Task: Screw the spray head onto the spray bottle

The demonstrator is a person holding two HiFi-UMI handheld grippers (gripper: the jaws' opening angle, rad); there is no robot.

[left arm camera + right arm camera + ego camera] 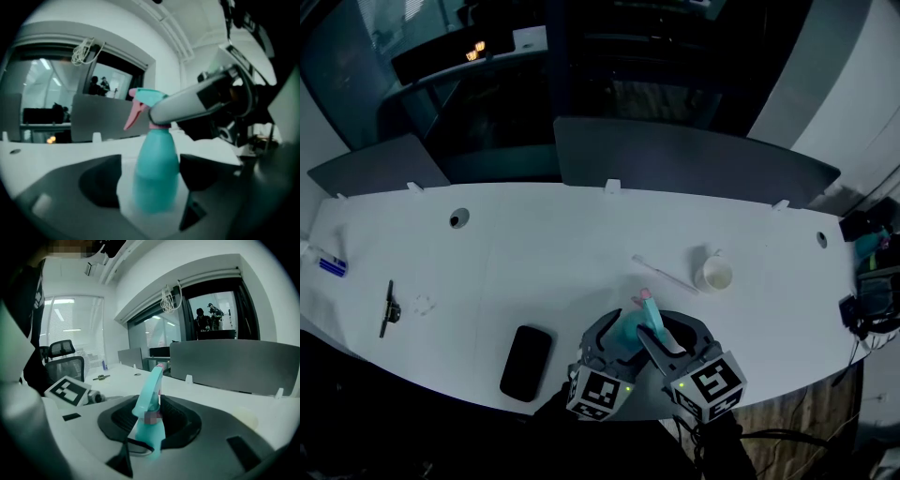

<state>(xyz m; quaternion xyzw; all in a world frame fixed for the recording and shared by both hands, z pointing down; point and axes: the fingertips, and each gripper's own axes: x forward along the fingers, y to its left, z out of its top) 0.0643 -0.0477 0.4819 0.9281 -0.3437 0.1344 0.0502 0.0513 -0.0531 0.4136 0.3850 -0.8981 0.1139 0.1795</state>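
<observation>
While the spray bottle stands upright near the front edge of the white counter, the two grippers close in on it from the person's side. The left gripper has its dark fingers spread to either side of the teal body, low down. The bottle stands between them, but a strip of pale counter shows along its left side and the pads do not press on it.

The right gripper works higher up, its fingers pinching the spray head (teal like the bottle) at its base, just above the pink collar. The spray head sits on the bottle's neck. Its nozzle and pink trigger point away from the person, toward the far side of the counter. How far the head is threaded on cannot be told. In the left gripper view, one pale finger of the right gripper reaches across the head from the right.

In the head view the two marker cubes sit side by side at the near edge, with the bottle just beyond them. A black phone lies flat to the left of the grippers, near the same edge. A white cup stands farther back on the right, and a thin clear tube lies just beside it on its left. A black pen-like tool lies well off to the left. Grey divider panels line the far edge.
</observation>
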